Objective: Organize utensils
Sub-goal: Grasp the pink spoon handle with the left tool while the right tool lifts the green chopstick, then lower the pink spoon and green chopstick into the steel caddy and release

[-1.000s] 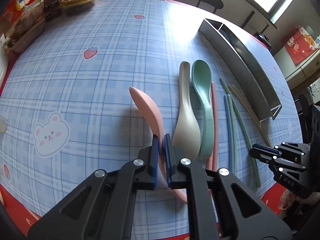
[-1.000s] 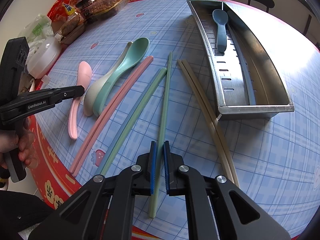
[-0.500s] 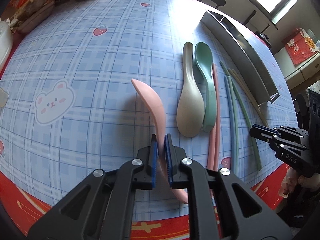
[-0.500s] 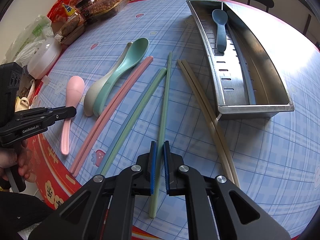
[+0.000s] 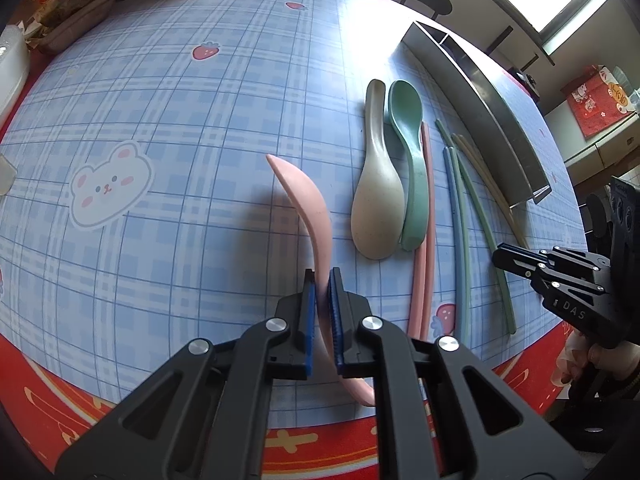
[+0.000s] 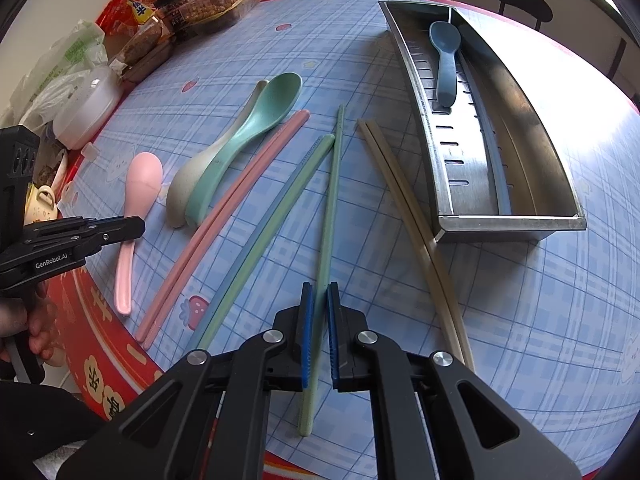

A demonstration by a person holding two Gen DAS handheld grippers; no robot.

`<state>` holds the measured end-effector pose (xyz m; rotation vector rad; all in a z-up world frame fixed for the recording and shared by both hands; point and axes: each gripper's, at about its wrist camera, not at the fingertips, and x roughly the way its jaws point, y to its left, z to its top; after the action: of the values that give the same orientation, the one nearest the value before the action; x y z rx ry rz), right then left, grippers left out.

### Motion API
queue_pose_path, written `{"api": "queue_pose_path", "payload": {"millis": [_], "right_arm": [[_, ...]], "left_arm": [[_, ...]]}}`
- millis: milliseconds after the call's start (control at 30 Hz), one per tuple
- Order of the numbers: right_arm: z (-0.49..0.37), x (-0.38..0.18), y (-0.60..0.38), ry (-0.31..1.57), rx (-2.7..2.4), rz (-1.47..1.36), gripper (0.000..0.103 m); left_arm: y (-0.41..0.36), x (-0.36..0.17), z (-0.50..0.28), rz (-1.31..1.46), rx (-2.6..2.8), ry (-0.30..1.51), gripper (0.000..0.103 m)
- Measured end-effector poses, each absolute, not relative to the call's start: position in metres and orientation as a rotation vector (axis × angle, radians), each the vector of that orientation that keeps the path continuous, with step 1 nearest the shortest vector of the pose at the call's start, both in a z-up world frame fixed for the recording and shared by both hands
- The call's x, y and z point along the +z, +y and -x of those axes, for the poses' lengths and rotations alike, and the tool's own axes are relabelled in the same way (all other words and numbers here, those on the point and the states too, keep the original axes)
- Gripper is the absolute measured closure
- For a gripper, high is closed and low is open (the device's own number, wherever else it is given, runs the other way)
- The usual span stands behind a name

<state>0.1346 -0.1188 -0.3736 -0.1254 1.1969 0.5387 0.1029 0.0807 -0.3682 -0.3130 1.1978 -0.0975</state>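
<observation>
Across the blue plaid tablecloth [image 6: 520, 320] the utensils were laid out, with a steel tray [image 6: 516, 222] standing at the far right. Only its outer wall [image 5: 472, 92] was shown by the left wrist view; its inside was revealed by the right wrist view alone, where a blue spoon [image 6: 445, 60] was seen lying in the slotted compartment.

Beside the tray, a beige chopstick pair [image 6: 404, 200], a green chopstick [image 6: 332, 200], a blue-and-green pair [image 6: 272, 224] and a pink pair [image 6: 224, 220] were spread in a fan. Further left, a green spoon [image 6: 248, 136] was nested against a cream spoon [image 6: 180, 188].

The pink spoon [image 5: 308, 204] was clamped at its handle by the left gripper [image 5: 322, 284], its bowl tilted clear of the cloth (a shadow was cast beneath it). From the right wrist view the same spoon [image 6: 140, 184] was seen passing through the closed fingers [image 6: 120, 226].

The right gripper [image 6: 318, 296] was held narrow, its blue pads astride the green chopstick's near end; whether the stick was actually pinched could not be told.
</observation>
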Motion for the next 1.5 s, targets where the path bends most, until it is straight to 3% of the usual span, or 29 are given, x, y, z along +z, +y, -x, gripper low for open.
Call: {"api": "queue_pose_path", "payload": {"millis": [933, 1500], "right_arm": [[-0.130, -0.318, -0.144, 1.048, 0.590, -0.040, 0.097], [-0.160, -0.296, -0.197, 0.985, 0.434, -0.143, 0.097]], "left_arm": [[0.092, -0.302, -0.088, 0.347, -0.185, 1.062, 0.093], [0.047, -0.262, -0.126, 0.276, -0.335, 1.010, 0.093]]}}
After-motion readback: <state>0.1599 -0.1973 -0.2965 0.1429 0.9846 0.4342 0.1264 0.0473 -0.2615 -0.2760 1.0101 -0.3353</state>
